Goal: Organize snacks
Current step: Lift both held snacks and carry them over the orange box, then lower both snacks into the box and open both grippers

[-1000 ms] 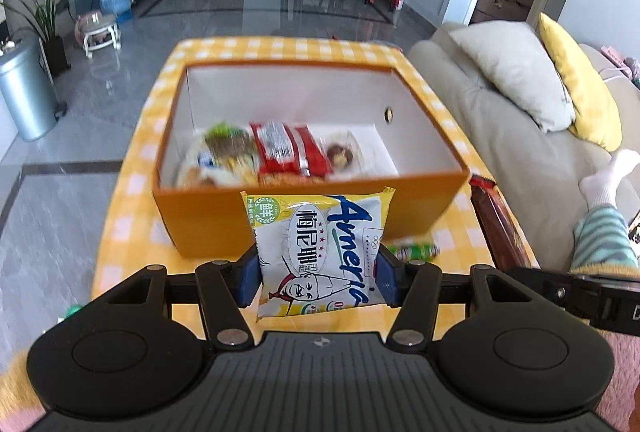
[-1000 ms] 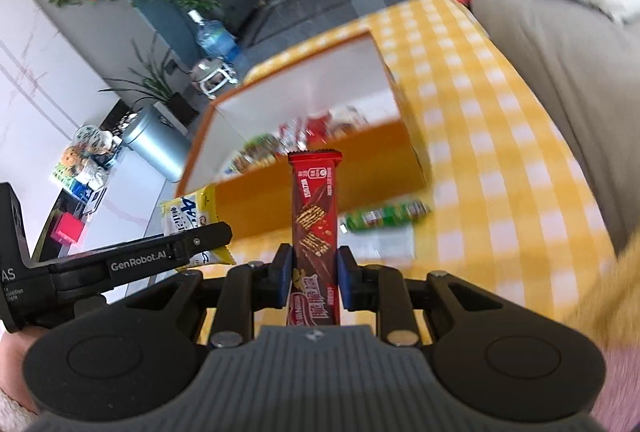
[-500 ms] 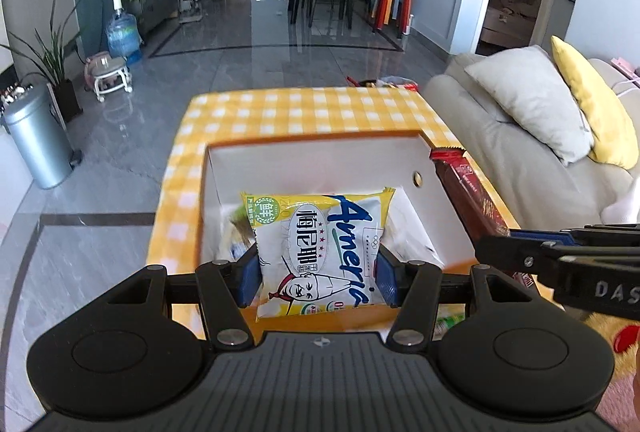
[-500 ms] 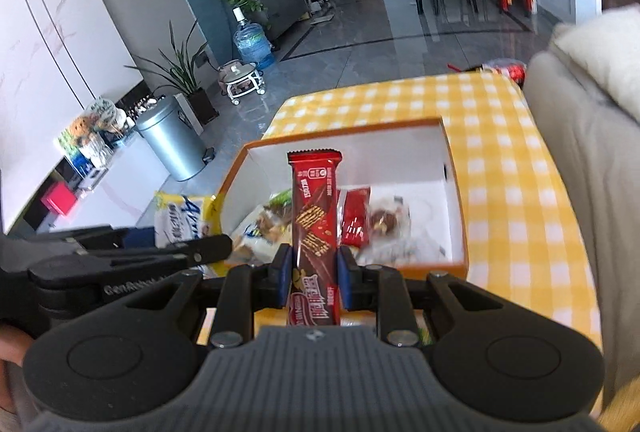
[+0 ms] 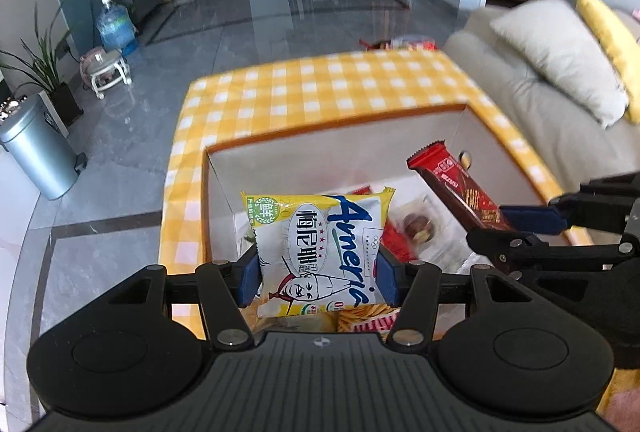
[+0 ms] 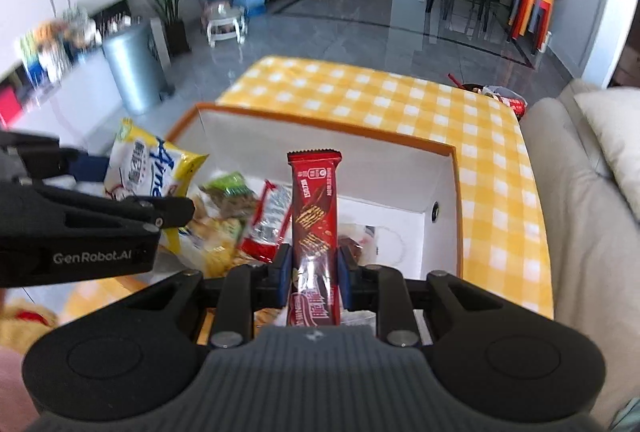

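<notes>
Risk first: both grippers hang over the same box (image 6: 440, 152) at once, close together, so the left gripper (image 5: 318, 266) and right gripper (image 6: 314, 266) could knock each other, or one packet could catch on the other on the way down. Left jaws are clamped on the sides of a yellow crisp packet (image 5: 316, 252); it is soft and puffy, so the hold looks liable to slip or crush the contents if squeezed harder. Right jaws are clamped on the lower part of a long red chocolate bar (image 6: 314, 208), which sticks up well beyond the pads; released from height it could tip against the box wall or land across the other snacks instead of flat. Box: orange outside, white inside, standing on the desk (image 6: 400, 100) with its yellow check cloth. Contents: a green packet (image 6: 230, 188), a red-and-white packet (image 6: 272, 216), a clear-wrapped item with something brown inside (image 5: 418, 228), all bunched at the left and middle; the right part of the floor is bare. Both held snacks are above the box, neither yet inside.
</notes>
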A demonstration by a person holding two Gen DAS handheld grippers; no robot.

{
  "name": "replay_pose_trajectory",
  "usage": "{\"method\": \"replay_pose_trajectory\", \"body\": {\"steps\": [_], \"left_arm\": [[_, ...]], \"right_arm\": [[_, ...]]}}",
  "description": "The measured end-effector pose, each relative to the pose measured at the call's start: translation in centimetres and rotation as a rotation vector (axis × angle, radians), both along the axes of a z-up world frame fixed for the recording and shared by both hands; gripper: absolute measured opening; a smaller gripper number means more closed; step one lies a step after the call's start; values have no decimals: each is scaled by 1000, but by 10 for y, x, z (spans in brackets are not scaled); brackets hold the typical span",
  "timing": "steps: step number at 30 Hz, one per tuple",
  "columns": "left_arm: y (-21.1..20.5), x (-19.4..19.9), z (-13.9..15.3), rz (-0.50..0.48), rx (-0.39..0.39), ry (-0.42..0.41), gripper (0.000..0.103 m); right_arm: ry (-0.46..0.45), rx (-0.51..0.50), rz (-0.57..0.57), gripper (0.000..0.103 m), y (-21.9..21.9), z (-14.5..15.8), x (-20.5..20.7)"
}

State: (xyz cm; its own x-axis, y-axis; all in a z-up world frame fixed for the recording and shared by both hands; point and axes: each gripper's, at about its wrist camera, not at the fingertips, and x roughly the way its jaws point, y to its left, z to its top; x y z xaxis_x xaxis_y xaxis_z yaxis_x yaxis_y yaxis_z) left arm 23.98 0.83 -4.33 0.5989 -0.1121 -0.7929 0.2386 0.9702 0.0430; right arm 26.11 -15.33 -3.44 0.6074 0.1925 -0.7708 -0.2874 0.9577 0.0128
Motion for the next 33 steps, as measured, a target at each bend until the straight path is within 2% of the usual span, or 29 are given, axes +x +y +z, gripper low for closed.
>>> {"method": "replay_pose_trajectory", "body": {"steps": [8,14,23,33], "left_arm": [[-2,23,-32,-21,41,94,64],[-9,34,-48,-33,63,138,65],[-14,49,-64,-53,85,175,65],[-20,59,-72,-63,108,204,65]], "right_arm": [[62,-226,79,20,18,-40,33],[86,-333,110,20,25,-60,46],[115,-426,129,20,22,-79,59],[137,-473,145,20,23,-92,62]]}}
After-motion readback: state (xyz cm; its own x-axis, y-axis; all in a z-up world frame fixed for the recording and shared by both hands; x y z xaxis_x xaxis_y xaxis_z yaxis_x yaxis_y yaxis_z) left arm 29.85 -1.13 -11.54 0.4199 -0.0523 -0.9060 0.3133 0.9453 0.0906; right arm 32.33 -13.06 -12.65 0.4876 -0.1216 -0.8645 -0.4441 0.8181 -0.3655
